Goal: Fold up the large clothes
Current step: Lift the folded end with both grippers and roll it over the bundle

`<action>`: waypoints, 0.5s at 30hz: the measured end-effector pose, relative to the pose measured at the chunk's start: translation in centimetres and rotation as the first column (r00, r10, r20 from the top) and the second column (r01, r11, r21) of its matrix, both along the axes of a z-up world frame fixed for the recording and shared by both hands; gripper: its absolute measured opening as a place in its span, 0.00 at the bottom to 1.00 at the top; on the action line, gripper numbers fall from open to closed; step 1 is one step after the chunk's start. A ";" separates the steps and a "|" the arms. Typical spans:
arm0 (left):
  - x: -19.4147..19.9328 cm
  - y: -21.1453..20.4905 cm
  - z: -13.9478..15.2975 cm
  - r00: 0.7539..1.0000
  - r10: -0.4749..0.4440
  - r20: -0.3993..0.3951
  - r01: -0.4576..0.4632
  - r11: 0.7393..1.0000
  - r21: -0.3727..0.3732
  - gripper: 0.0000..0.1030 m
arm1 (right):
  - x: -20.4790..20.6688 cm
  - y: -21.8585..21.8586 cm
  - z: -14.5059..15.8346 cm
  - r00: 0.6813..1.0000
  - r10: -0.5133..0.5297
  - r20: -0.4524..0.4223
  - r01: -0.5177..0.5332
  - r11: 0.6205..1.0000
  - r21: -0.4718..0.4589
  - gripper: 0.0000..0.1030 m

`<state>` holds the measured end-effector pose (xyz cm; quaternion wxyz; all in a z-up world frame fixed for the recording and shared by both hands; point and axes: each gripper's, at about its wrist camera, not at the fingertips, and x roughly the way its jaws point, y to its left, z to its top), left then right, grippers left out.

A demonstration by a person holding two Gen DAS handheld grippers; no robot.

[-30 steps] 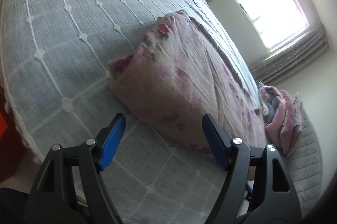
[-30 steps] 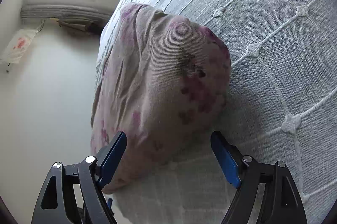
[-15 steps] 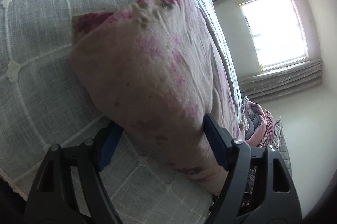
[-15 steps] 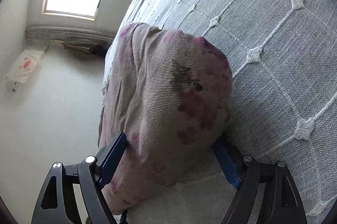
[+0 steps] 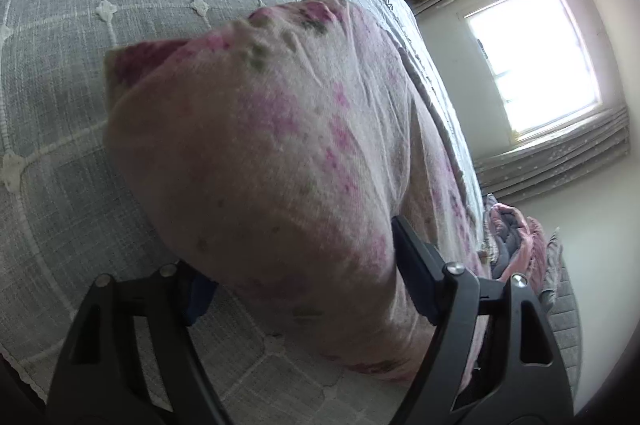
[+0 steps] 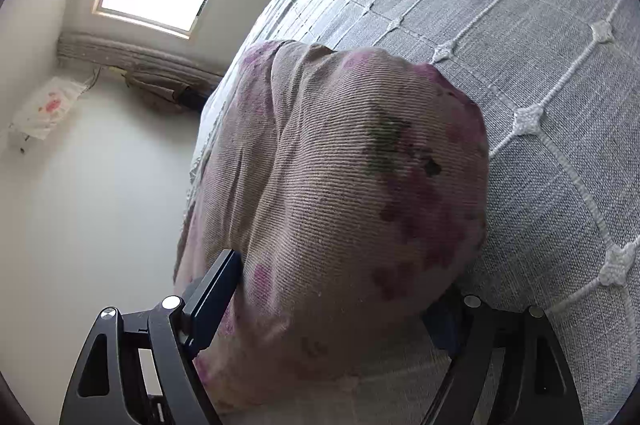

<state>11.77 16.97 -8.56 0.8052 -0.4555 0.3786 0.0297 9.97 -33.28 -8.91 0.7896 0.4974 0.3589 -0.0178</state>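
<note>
From the left wrist view, the left gripper point(image 5: 298, 277) stands wide, its two blue-padded fingers straddling the near end of a pale pink, rose-printed knit garment point(image 5: 280, 153) that lies as a long folded strip on the grey bed cover with white stitched diamonds point(image 5: 80, 5). The cloth bulges up between the fingers; one pad is mostly hidden under its edge, and the jaws have not pinched it. The strip runs away along the bed towards the bright window point(image 5: 532, 61) and its gathered curtains. This view alone shows a heap of pink and grey clothes point(image 5: 516, 241) beyond the far end of the bed.

From the right wrist view, the right gripper point(image 6: 332, 299) is likewise spread wide around the other near corner of the same garment point(image 6: 352, 193), where a dark rose print sits; the right-hand pad is tucked below the fabric against the cover point(image 6: 560, 105), the left-hand one presses its side. This view alone shows the garment lying along the bed's edge, a plain wall beyond it.

The step in hand looks like taking hold of both near corners for another fold. The next move calls for closing both jaws on all layers at once, then lifting evenly and carrying the end over towards the far end without dragging the cover.
</note>
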 end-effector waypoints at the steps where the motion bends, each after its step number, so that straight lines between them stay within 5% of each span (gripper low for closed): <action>1: -0.1 -0.1 0.1 1.000 0.004 0.004 -0.004 1.000 0.012 0.76 | 0.2 0.2 0.1 1.000 -0.004 0.001 0.004 1.000 -0.016 0.82; 15: -0.6 0.2 -1.1 1.000 0.007 0.018 -0.006 0.999 -0.034 0.74 | 0.9 1.0 -0.1 0.999 -0.023 0.023 0.024 0.998 -0.056 0.80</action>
